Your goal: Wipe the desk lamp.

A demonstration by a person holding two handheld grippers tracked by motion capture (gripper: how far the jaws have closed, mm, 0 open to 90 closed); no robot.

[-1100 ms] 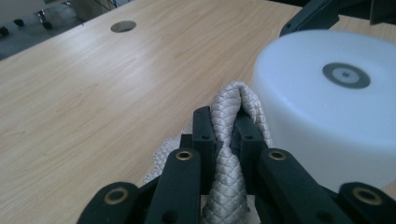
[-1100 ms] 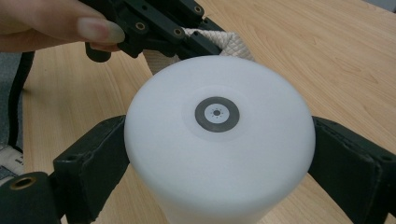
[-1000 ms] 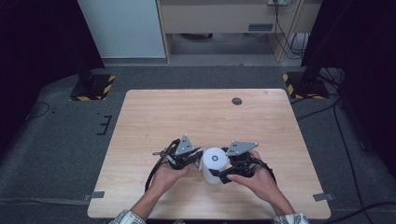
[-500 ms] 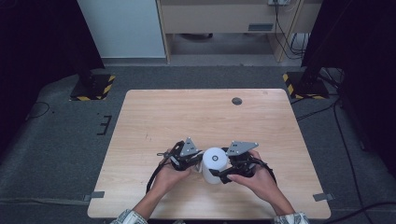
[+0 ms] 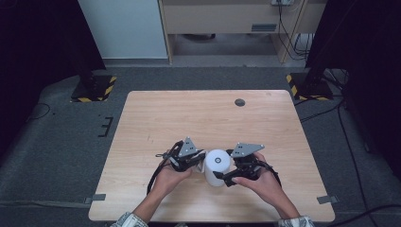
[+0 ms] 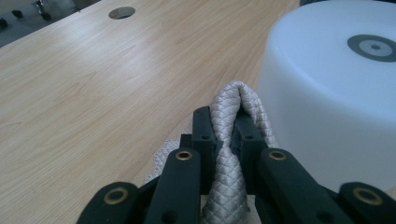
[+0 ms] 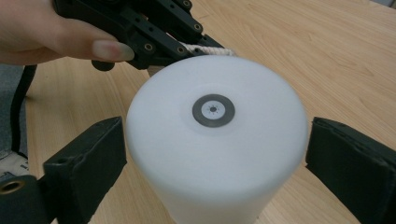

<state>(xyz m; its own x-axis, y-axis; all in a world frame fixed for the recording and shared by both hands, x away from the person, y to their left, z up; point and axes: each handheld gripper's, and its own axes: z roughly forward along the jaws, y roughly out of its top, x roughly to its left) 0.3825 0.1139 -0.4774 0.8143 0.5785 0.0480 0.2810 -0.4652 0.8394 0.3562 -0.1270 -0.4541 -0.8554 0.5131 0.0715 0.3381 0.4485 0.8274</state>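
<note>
- Standing upright on the near middle of the wooden counter (image 5: 156,118) is a white cylinder (image 5: 217,166), its flat top marked with a grey ring.
- Left claw (image 6: 223,133): jaws closed tight on a fold of silver-grey braided cord (image 6: 229,154), pinched between the two black tips. The cord rises in a loop just beside the cylinder's (image 6: 336,93) wall; whether cord and wall touch cannot be told.
- In the high view, the left claw (image 5: 197,160) sits against the cylinder's left side, with the person's left hand (image 5: 171,177) behind it.
- Right claw (image 7: 215,154): jaws spread wide, one on each side of the cylinder (image 7: 215,140). A narrow gap shows at both jaws, so no grip on it.
- In the high view, the right claw (image 5: 221,176) lies at the cylinder's right and near side, held by the right hand (image 5: 262,182).
- A small round grommet hole (image 5: 239,102) sits near the counter's far edge, well apart from the work.
</note>
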